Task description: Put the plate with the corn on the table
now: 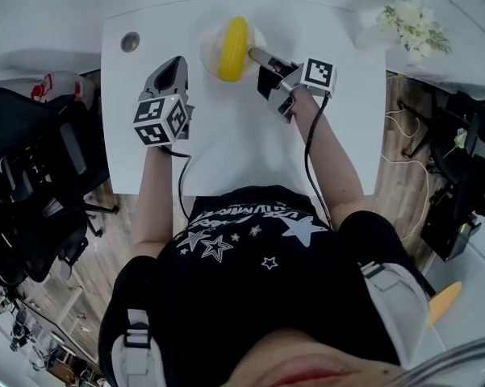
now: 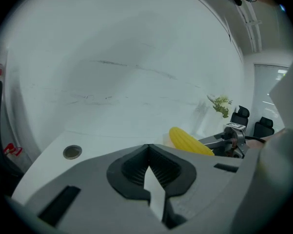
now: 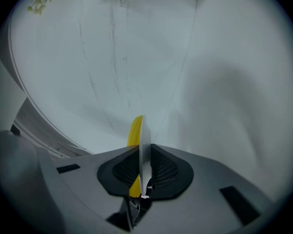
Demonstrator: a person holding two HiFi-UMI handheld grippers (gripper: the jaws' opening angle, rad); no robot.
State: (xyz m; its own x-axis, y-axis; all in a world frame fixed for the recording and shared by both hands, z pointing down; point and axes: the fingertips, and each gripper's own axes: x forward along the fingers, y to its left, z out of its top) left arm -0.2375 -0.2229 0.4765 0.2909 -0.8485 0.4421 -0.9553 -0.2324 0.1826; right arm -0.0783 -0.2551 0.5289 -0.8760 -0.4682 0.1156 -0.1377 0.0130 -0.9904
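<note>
White table (image 1: 226, 147): right gripper (image 1: 258, 58) nearly closed, pinching plate (image 1: 211, 43) rim.

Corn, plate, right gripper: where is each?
corn (image 1: 233, 48), head view, middle of the cob.
plate (image 3: 144, 139), right gripper view, rim edge between the jaws.
right gripper (image 1: 257, 56), head view, jaw tips at the plate.

Head view: taken from above, aimed steeply down onto table (image 1: 226, 135). Left gripper view: set low behind own jaws, aimed across tabletop toward wall (image 2: 136, 43). Right gripper view: rolled sideways, close behind jaws. Corn (image 1: 234, 48) shared by all three.
</note>
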